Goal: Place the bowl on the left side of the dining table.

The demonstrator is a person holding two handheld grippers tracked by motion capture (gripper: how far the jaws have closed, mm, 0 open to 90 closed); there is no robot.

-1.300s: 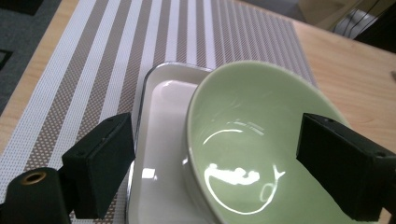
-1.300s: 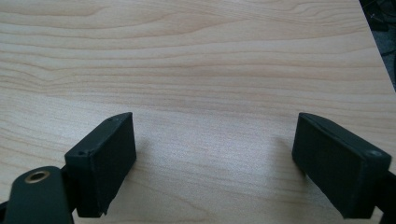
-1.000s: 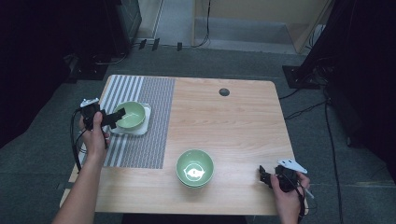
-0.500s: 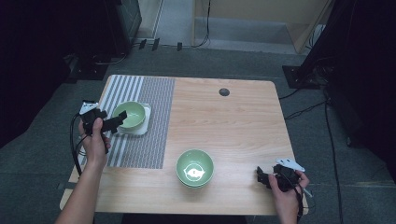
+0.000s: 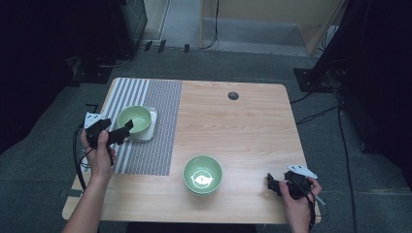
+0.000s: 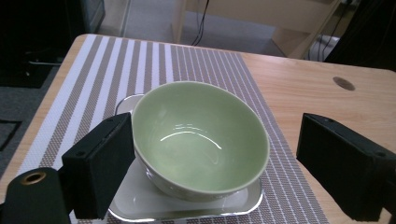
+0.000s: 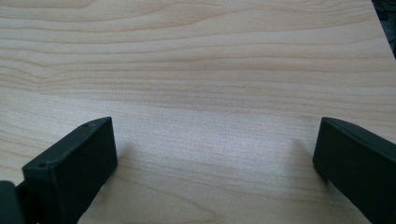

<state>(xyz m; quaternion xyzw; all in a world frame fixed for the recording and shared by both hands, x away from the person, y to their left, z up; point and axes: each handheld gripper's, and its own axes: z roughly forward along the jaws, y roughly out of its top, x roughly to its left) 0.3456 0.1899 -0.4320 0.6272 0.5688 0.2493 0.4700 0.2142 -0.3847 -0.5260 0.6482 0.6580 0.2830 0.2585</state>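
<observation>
High view: we see a wood-grain table [image 5: 252,121], a striped woven placemat [image 5: 145,145] at its left edge, a glossy green bowl [image 5: 134,119] on a white square plate [image 5: 149,130], and a second green bowl [image 5: 202,174] near the front edge.

Left gripper view: left gripper [image 6: 205,163] jaws apart, flanking the bowl [image 6: 201,140].

Right gripper view: right gripper [image 7: 215,172] jaws apart over bare wood, tips cropped.

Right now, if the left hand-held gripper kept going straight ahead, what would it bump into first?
Most likely the green bowl on the white tray: the left hand-held gripper points straight at it, jaws open on either side.
</observation>
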